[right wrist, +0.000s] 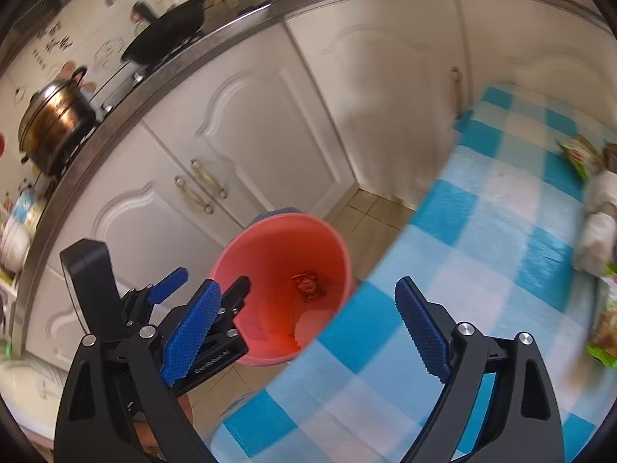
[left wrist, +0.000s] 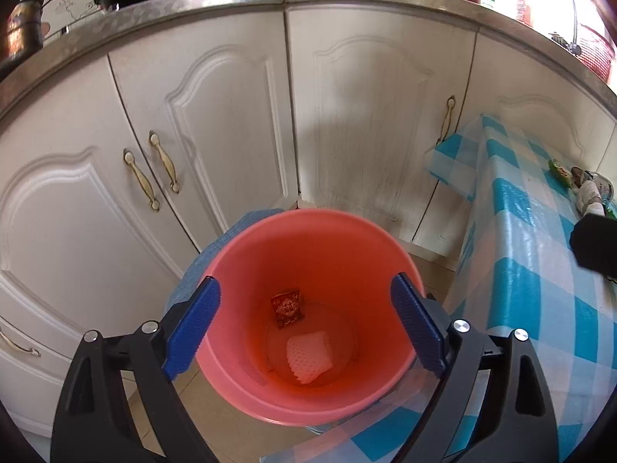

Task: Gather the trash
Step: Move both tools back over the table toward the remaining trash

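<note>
Blurring noted at desk (right wrist: pixel 482 231) far edge: green wrappers (right wrist: pixel 578 154) and pale crumpled item hard to identify. Pink bin (left wrist: pixel 308 231) on floor beside desk; red packet (left wrist: pixel 286 308) and white foam net (left wrist: pixel 309 355) seen lying inside. Left gripper (left wrist: pixel 304 328) spread wide above bin, nothing held. Right gripper (right wrist: pixel 308 328) spread wide, nothing held.

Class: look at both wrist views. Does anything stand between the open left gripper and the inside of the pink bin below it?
Nothing visible does. The left gripper is open and empty above the pink bin, whose mouth is uncovered; only a red packet and a white foam piece lie at its bottom.
</note>
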A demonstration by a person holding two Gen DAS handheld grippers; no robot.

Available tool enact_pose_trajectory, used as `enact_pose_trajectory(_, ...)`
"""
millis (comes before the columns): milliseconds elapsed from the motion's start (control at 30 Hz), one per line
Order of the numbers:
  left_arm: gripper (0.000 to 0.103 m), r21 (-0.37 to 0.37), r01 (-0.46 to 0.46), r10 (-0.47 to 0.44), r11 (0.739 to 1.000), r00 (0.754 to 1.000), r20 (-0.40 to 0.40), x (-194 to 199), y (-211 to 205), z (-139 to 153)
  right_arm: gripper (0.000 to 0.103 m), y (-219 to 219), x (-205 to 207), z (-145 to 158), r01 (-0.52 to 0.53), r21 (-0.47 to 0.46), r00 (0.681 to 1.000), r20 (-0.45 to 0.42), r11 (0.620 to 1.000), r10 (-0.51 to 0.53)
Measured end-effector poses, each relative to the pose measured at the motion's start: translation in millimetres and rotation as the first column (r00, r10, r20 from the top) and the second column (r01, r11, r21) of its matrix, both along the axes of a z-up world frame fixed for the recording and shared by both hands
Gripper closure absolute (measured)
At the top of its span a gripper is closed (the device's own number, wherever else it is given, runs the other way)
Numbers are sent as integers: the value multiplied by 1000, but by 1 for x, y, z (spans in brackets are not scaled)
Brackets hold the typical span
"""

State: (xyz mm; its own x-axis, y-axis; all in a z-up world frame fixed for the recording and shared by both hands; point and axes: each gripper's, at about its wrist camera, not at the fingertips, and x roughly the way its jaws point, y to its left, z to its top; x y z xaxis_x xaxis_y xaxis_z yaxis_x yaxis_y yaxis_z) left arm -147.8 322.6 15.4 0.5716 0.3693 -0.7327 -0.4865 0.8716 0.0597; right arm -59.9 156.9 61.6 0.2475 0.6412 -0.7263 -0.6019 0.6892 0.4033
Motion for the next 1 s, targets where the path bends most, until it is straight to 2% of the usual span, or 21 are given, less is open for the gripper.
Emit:
enact_pose_trajectory(133, 12, 51, 29, -30, 998, 999, 13, 5, -21, 13, 9, -38, 9, 12, 128, -43, 992, 8, 991, -128)
enact_pose_trajectory(200, 12, 65, 47, -49, 997, 998, 25, 7, -32, 20, 8, -61, 15, 18, 197, -39, 980, -18, 980, -198)
enact_pose_trajectory(267, 12, 80, 64, -67, 995, 997, 32, 9, -43, 26, 8, -90, 19, 22, 260, -8, 964, -52, 966, -260)
enact_pose_trajectory(367, 11, 111, 89, -94, 990, 995, 42, 12, -60, 37, 8, -134, 16, 32, 340, 84, 940, -8, 937, -340)
enact_pose_trajectory(533, 11, 148, 126, -134, 981, 990, 45, 18, -90, 51, 6, -200, 0, 44, 340, 306, 905, 148, 889, -398)
enact_pose_trajectory(600, 11, 162, 146, -155, 976, 987, 46, 21, -104, 56, 5, -216, -3, 49, 347, 346, 879, 206, 872, -431)
enact_pose_trajectory(867, 9, 204, 247, -261, 947, 964, 47, 30, -167, 72, 5, -268, 4, 53, 382, 348, 832, 273, 856, -483)
enact_pose_trajectory(1000, 9, 215, 301, -316, 929, 948, 38, 36, -199, 74, 5, -301, 5, 52, 439, 353, 796, 275, 826, -540)
